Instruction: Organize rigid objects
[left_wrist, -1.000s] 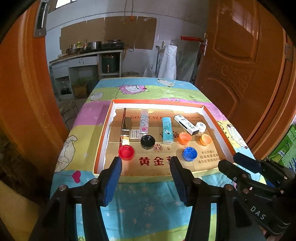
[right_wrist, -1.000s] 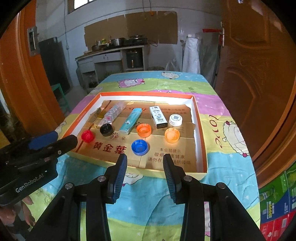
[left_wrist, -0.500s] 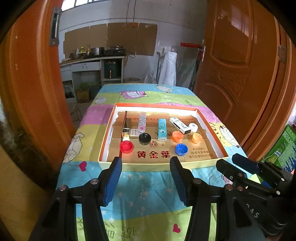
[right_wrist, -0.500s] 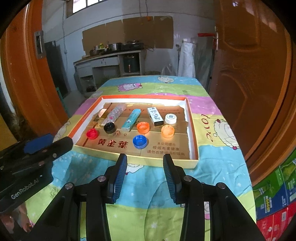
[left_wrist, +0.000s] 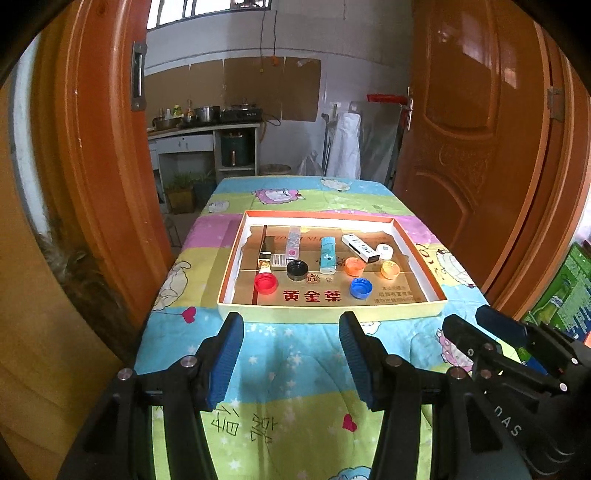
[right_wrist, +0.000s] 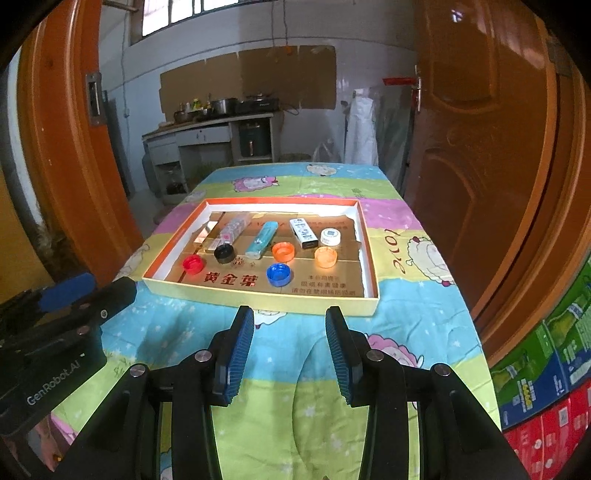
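A shallow cardboard tray (left_wrist: 328, 314) with an orange rim lies on the table; it also shows in the right wrist view (right_wrist: 258, 295). In it lie a red cap (left_wrist: 266, 283), a black cap (left_wrist: 297, 269), a blue cap (left_wrist: 361, 287), two orange caps (left_wrist: 355, 266), a white cap (left_wrist: 385, 251), a teal box (left_wrist: 327, 255), a white box (left_wrist: 360, 247) and a clear tube (left_wrist: 293, 240). My left gripper (left_wrist: 291, 325) is open and empty, short of the tray's near edge. My right gripper (right_wrist: 290, 319) is open and empty, also short of the near edge.
The table wears a colourful cartoon cloth (left_wrist: 295, 398). Orange wooden doors (left_wrist: 472, 147) stand on both sides. A kitchen counter (left_wrist: 199, 136) with pots stands beyond the table. Stacked cartons (right_wrist: 546, 380) stand at the lower right.
Both grippers have pulled back and up from the tray, which now looks smaller and farther. Both stay open and empty. The things in the tray have not moved.
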